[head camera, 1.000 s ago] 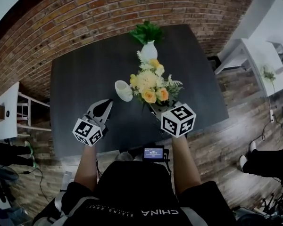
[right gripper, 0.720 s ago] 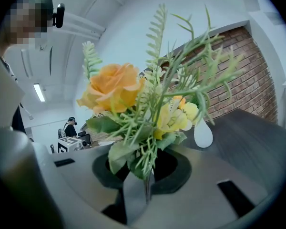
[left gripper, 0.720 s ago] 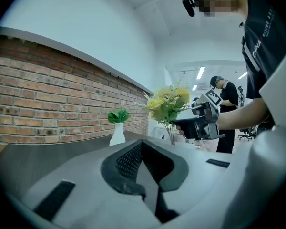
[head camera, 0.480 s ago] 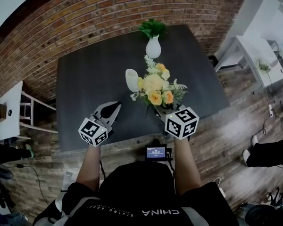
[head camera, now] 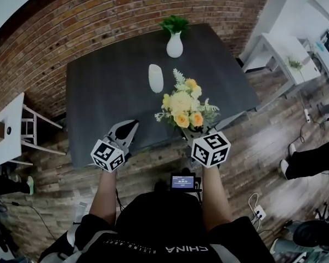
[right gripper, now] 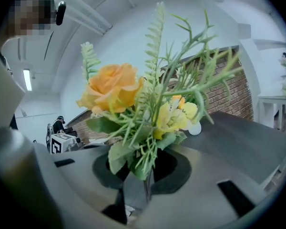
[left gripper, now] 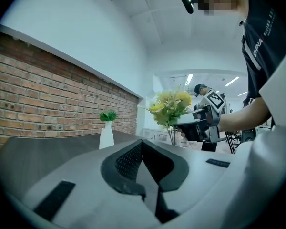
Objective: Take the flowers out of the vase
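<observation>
The flowers, a bunch of orange and yellow blooms with green sprigs, are already out of the empty white vase and are held above the near part of the bench, well apart from that vase. Their stems are pinched low down between the jaws of the right tool, with the heads fanning out beyond the tips. The left tool is clenched on nothing and is held level, beside the right one. The step in hand is judged to be the carrying away and setting down of the bunch. For this to be done well, the clamp on the stems should be left unchanged, since thin stems are likely to slip or twist if it is eased in the air. The bunch is best lowered onto bare bench, clear of both the empty vase and the vase with a green plant at the far side. The stems should be released only once the heads and stems are borne by the bench. The left tool should be held clear of the blooms, so that no sprig is knocked or crushed.
</observation>
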